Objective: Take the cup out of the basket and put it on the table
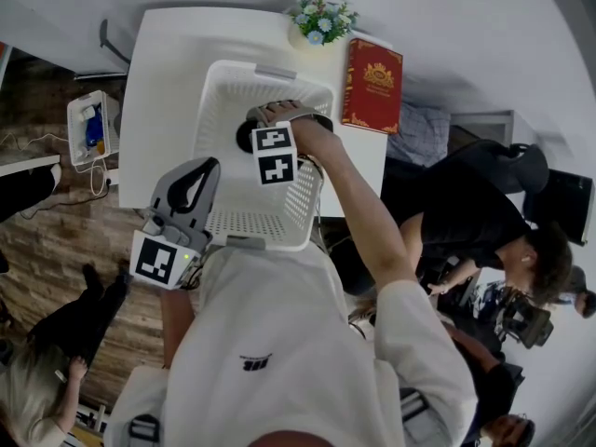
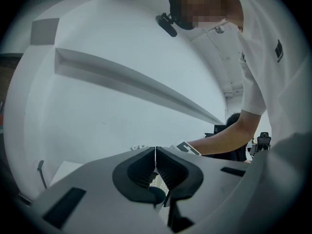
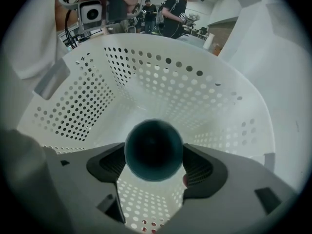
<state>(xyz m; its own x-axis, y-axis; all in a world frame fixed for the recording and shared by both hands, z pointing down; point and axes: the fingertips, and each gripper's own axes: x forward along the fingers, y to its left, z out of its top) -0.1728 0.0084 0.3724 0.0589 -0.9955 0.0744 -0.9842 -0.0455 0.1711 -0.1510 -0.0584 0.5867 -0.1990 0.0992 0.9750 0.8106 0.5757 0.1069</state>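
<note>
A white perforated basket (image 1: 222, 73) stands on the white table (image 1: 163, 82). My right gripper (image 1: 257, 128) reaches down into it and is shut on a dark cup (image 1: 244, 139). In the right gripper view the dark teal cup (image 3: 153, 150) faces me mouth-on, held between the two fingers of the right gripper (image 3: 154, 166), with the basket's wall (image 3: 161, 82) behind it. My left gripper (image 1: 207, 168) hovers at the basket's near left corner. Its jaws are pressed together with nothing in them, as the left gripper view shows for the left gripper (image 2: 155, 155).
A red book (image 1: 372, 85) and a small pot of flowers (image 1: 321, 19) sit at the table's far right. A small bin (image 1: 90, 128) stands on the floor to the left. People stand to the right and at the lower left.
</note>
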